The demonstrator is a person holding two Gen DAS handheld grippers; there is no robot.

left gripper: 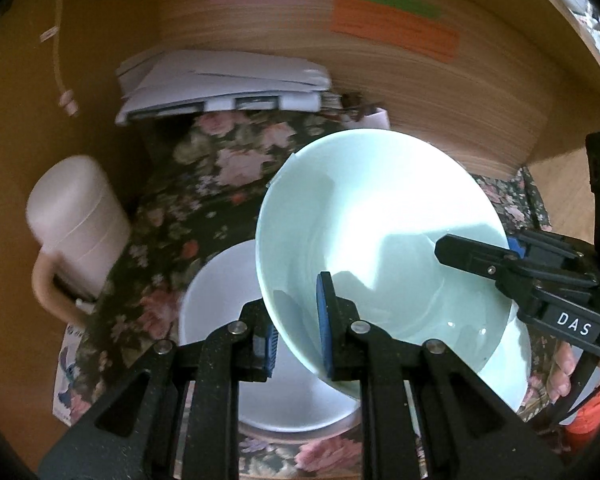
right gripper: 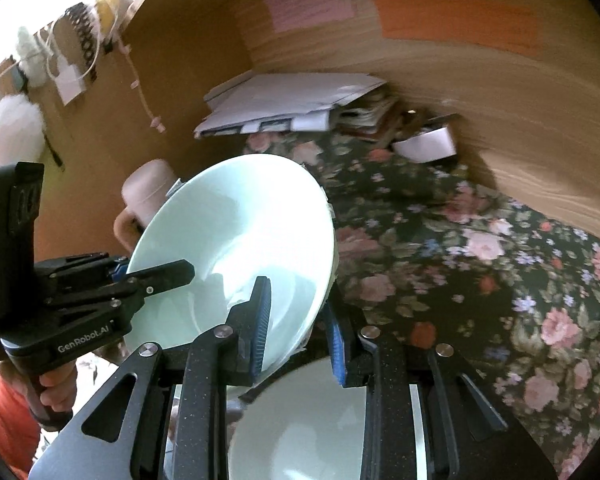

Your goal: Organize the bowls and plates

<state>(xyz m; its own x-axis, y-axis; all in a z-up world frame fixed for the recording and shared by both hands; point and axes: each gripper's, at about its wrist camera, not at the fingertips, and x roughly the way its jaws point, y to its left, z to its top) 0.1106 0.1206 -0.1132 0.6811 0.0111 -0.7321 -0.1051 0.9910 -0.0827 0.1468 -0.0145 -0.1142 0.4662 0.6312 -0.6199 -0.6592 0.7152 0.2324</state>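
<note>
A pale green bowl (left gripper: 380,216) hangs tilted above the floral cloth, held by both grippers at once. In the left wrist view my left gripper (left gripper: 298,314) is shut on its near rim, one blue pad inside and one outside. My right gripper (left gripper: 484,252) clamps the opposite rim. The right wrist view shows that same bowl (right gripper: 240,232) with my right gripper (right gripper: 298,312) shut on its edge and my left gripper (right gripper: 156,274) gripping the far side. Directly beneath sits a second, whitish bowl (left gripper: 220,300) (right gripper: 300,420), partly hidden by the held one.
A floral cloth (right gripper: 460,264) covers the surface inside a wooden nook. A pink mug (left gripper: 76,216) stands to the left, a stack of papers (left gripper: 220,80) lies at the back, and a small white box (right gripper: 428,142) sits at the back right. Coloured notes (right gripper: 456,20) hang on the wall.
</note>
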